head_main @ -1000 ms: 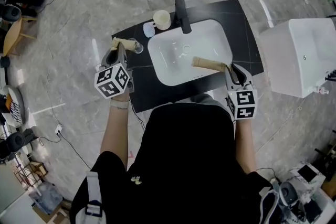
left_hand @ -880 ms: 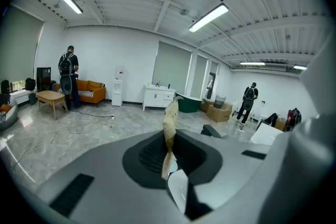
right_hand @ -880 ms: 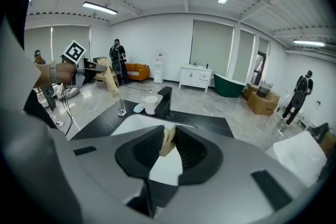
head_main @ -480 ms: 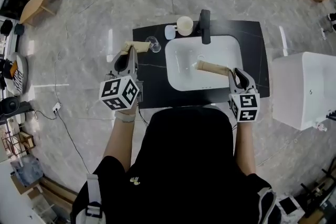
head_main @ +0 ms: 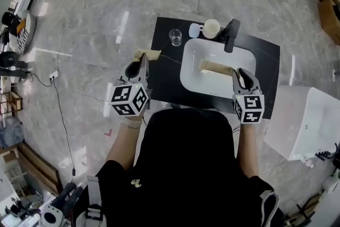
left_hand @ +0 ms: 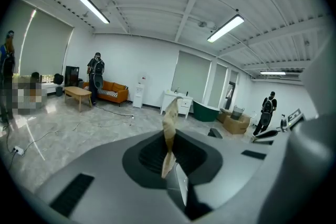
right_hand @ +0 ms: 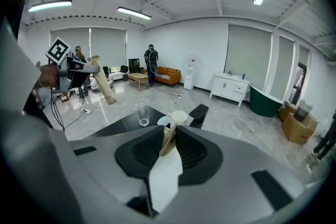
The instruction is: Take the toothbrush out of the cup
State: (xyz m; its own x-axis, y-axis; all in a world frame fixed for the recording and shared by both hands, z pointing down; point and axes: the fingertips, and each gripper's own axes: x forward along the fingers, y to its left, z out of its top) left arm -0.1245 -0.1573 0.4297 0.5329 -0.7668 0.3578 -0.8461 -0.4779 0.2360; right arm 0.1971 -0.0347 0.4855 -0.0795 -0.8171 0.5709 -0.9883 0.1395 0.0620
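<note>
Behind the sink (head_main: 187, 76) and toward its left, the faucet (head_main: 230, 34), a cream cup (head_main: 211, 27) and a clear glass (head_main: 175, 36) line the back of the desk (head_main: 164, 78). Left of the sink, the dark desk offers open passage.

So a second ago the left gripper (head_main: 151, 55) is basically nosing the glass (head_main: 175, 36), tip right beside it. Now it sits well apart from the glass, pulled back toward the person and out by the left edge of the counter (head_main: 164, 82), bare black top showing between them.
</note>
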